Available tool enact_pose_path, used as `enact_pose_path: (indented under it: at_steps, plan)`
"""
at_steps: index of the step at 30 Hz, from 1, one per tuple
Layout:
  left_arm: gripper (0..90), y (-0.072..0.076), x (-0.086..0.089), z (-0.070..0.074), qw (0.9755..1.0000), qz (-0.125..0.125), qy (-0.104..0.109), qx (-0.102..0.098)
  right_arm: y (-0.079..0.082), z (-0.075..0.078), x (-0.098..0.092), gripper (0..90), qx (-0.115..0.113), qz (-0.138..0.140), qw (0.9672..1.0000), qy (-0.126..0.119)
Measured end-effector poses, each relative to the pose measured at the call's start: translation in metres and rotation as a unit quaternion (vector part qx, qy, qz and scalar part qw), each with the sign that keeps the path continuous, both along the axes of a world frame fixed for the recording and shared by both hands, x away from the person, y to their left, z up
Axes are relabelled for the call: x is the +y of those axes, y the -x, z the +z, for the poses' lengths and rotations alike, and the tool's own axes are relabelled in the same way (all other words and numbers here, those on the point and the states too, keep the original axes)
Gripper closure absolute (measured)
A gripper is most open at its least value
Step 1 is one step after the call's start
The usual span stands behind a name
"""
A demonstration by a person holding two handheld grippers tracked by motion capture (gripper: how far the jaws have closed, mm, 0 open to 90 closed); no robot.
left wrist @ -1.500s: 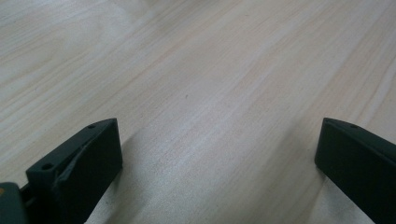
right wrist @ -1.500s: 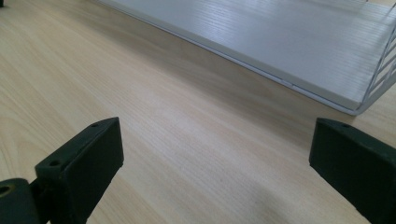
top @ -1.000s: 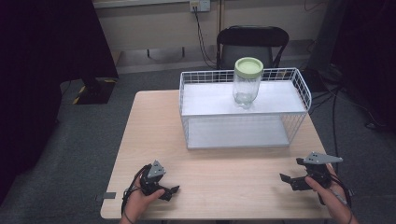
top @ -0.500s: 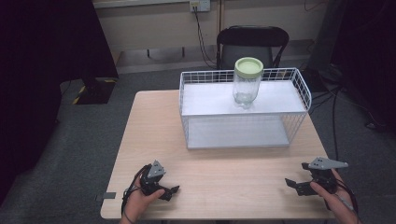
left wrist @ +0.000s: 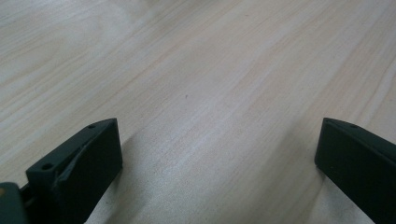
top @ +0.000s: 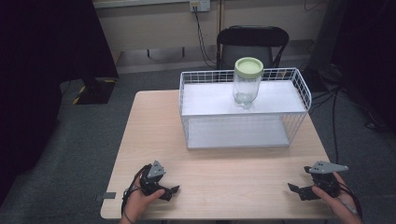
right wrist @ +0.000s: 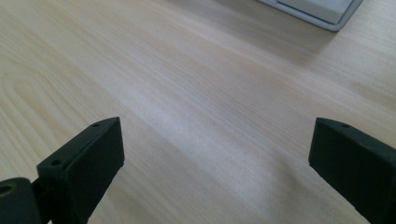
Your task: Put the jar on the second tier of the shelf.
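Note:
A clear glass jar [top: 246, 85] with a pale green lid stands upright on the top shelf of a white wire rack [top: 243, 109] at the far middle of the wooden table [top: 219, 163]. My left gripper [top: 172, 190] rests low near the front left edge, open, with bare wood between its jaws [left wrist: 217, 140]. My right gripper [top: 295, 190] sits near the front right edge, also open over bare wood [right wrist: 215, 140]. Both are far from the jar.
The rack's lower shelf [top: 238, 133] holds nothing; its corner [right wrist: 322, 11] shows in the right gripper view. A black chair [top: 252, 42] stands behind the table. Cables trail on the grey floor to the right [top: 345, 107].
My right gripper has moved down and toward the table's front edge. The left gripper and the jar have stayed put.

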State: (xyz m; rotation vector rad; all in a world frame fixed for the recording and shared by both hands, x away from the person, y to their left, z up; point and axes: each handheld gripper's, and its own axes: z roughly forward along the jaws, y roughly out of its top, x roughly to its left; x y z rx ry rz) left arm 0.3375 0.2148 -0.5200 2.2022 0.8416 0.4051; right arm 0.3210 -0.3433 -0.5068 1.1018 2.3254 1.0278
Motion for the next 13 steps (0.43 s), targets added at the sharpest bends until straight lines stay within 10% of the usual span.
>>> enact_pose_path:
  at_steps: [13]
  plan:
    - [0.0, 0.0, 0.0, 0.0, 1.0, 0.0, 0.0, 0.0, 0.0029, -0.0057, 0.0021, 2.6, 0.045, 0.018, 0.9977, 0.046]
